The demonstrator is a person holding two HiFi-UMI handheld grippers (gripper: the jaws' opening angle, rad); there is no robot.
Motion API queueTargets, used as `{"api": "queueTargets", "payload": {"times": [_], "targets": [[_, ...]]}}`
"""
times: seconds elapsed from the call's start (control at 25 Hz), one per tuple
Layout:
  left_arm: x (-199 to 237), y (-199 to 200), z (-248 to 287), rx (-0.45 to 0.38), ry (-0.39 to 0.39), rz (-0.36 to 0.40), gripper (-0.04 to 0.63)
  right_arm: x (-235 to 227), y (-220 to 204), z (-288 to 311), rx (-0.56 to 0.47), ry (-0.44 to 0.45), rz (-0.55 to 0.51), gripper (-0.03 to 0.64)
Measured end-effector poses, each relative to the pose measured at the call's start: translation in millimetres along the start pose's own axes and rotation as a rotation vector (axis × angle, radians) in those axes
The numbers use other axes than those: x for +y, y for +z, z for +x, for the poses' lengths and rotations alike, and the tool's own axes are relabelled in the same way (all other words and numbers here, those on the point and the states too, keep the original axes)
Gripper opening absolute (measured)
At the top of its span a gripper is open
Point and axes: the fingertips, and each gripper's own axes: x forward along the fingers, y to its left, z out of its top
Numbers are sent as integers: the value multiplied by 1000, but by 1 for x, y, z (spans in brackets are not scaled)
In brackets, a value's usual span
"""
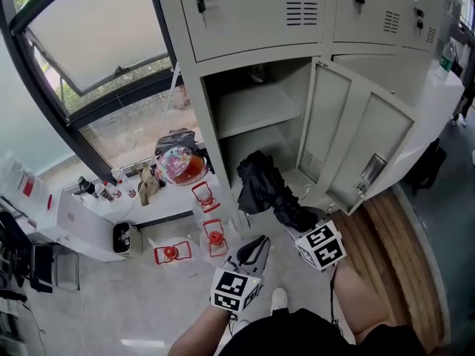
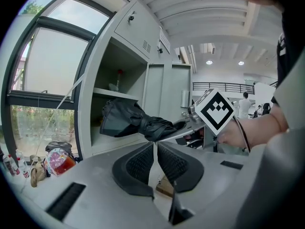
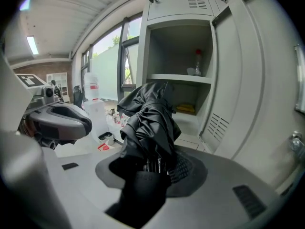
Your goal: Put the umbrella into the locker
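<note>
The right gripper clamps the folded black fabric umbrella at its handle end, canopy pointing at the open grey metal locker. The left gripper, jaws together and empty, sits beside it.

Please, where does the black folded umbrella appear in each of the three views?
Head view: the black folded fabric umbrella sits at centre, before the open grey metal locker.
Left gripper view: umbrella at centre.
Right gripper view: umbrella lower centre, foreground.
Shared landmark: the locker's inner shelf.
</note>
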Motion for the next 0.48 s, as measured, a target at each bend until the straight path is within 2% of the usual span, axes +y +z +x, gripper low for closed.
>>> {"api": "queueTargets", "payload": {"times": [0.48], "targets": [[3, 16, 42, -18, 59, 0, 29, -35, 16, 25, -4, 53, -46, 227]]}}
